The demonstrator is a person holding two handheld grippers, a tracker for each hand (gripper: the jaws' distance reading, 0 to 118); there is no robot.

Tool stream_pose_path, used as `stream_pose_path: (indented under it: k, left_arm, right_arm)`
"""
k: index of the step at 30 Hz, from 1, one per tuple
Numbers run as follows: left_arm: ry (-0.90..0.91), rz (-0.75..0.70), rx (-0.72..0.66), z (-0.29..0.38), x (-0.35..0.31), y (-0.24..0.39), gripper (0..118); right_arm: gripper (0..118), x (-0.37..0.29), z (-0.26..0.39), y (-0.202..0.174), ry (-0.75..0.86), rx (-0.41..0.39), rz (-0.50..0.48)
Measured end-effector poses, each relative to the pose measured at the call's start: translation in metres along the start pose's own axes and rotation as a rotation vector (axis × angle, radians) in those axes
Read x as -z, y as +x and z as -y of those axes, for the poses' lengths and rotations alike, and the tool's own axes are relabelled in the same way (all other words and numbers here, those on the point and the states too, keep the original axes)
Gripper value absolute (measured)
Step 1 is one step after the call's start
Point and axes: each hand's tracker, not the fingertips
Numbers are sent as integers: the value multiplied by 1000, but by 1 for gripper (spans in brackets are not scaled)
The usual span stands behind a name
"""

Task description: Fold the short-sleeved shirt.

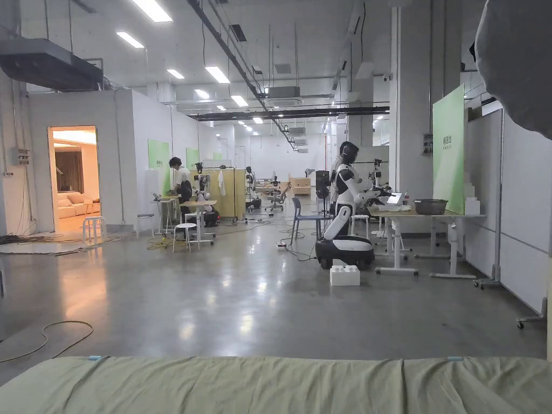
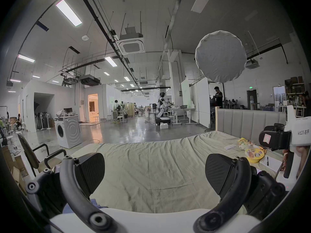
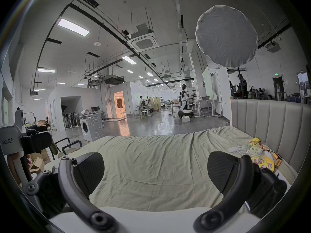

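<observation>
A wrinkled pale green sheet (image 1: 269, 385) covers the bed in front of me. In the left gripper view my left gripper (image 2: 154, 166) hangs open over the sheet (image 2: 151, 161), its black jaws wide apart with nothing between them. A small bit of blue cloth (image 2: 94, 203) peeks out low beside its left jaw. In the right gripper view my right gripper (image 3: 155, 166) is open the same way above the sheet (image 3: 151, 161), holding nothing. Each view catches the other gripper's white body at its edge, held in a hand.
Snack packets and a yellow bowl (image 2: 254, 154) lie on the bed's right side by a padded grey headboard (image 2: 249, 122). An office chair (image 2: 33, 154) and a washing machine (image 2: 67, 130) stand to the left. A round lamp diffuser (image 2: 220, 56) hangs above.
</observation>
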Motion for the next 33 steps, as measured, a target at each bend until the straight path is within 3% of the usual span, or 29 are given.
stream_pose_path:
  k: [12,14,16,19,26,29,33]
  left_arm:
    - [-7,-5,-11,-1,1,-2,118]
    - [-8,-4,-15,-1,1,-2,118]
    - [-10,-2,-20,-1,1,-2,118]
    - [-1,-5,-9,-1,1,-2,118]
    - [-1,11,-12,-1,1,1,118]
    - [1,13,-10,-2,0,2,118]
    - [6,8,-21,-2,0,1,118]
  right_arm:
    - [118,1,-1,0,0,11,0]
    - [118,3,-4,0,19,67,28]
    - [118,3,-8,-3,-43,163,136]
    - [118,9,-17,-15,-150,178,271]
    - [118,9,-19,-21,-164,210,175]
    - [118,7,-20,-20,-153,234,204]
    - [118,7,-21,-19,-161,206,222]
